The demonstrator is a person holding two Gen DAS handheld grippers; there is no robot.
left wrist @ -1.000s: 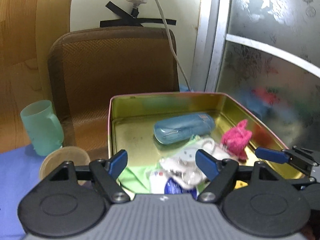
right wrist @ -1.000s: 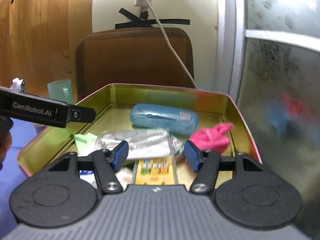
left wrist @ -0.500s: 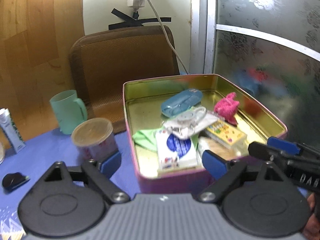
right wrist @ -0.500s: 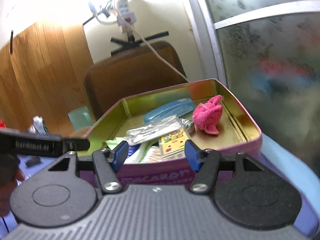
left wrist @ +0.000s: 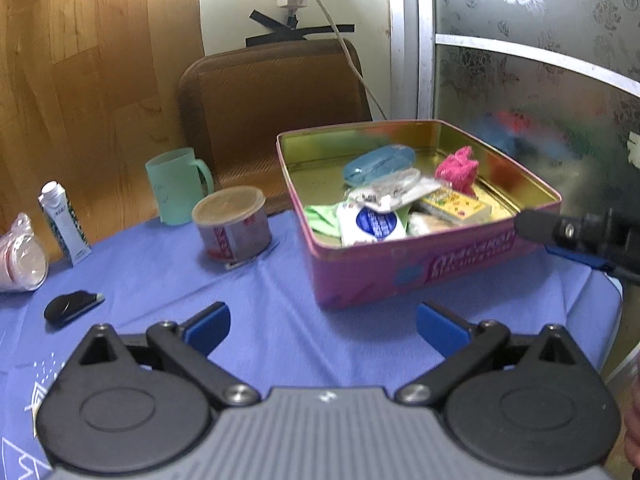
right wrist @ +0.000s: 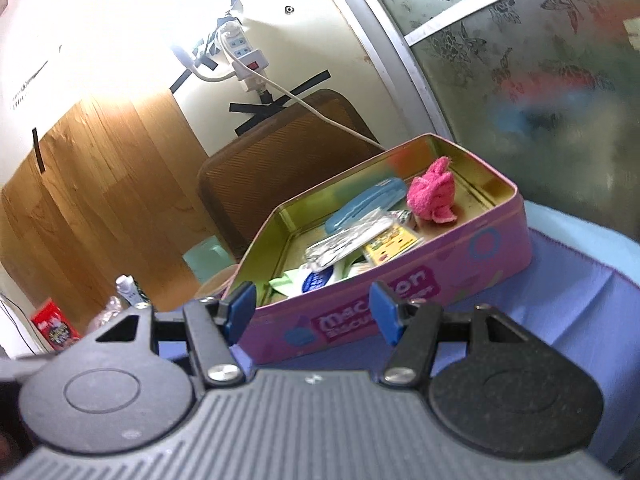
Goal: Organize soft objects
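A pink tin box [left wrist: 420, 268] [right wrist: 400, 276] stands on the blue tablecloth. It holds a pink fluffy cloth [left wrist: 458, 168] [right wrist: 434, 194], a blue case [left wrist: 378, 162] [right wrist: 366, 204], a green cloth [left wrist: 322, 218], a white tissue pack [left wrist: 374, 222], a clear packet [right wrist: 346, 238] and a yellow box [left wrist: 456, 204]. My left gripper [left wrist: 322, 326] is open and empty, in front of the tin. My right gripper [right wrist: 314, 310] is open and empty, close to the tin's near side; it also shows at the right in the left wrist view [left wrist: 580, 236].
Left of the tin stand a lidded tub [left wrist: 230, 222], a green mug [left wrist: 178, 186], a small carton [left wrist: 64, 222] and a plastic bag [left wrist: 18, 254]. A black object [left wrist: 70, 306] lies on the cloth. A brown chair [left wrist: 272, 100] is behind the table.
Both grippers have pulled back and up, out of the tin, and are now in front of it over the tablecloth. The right one has tilted. The tin's contents stay put.
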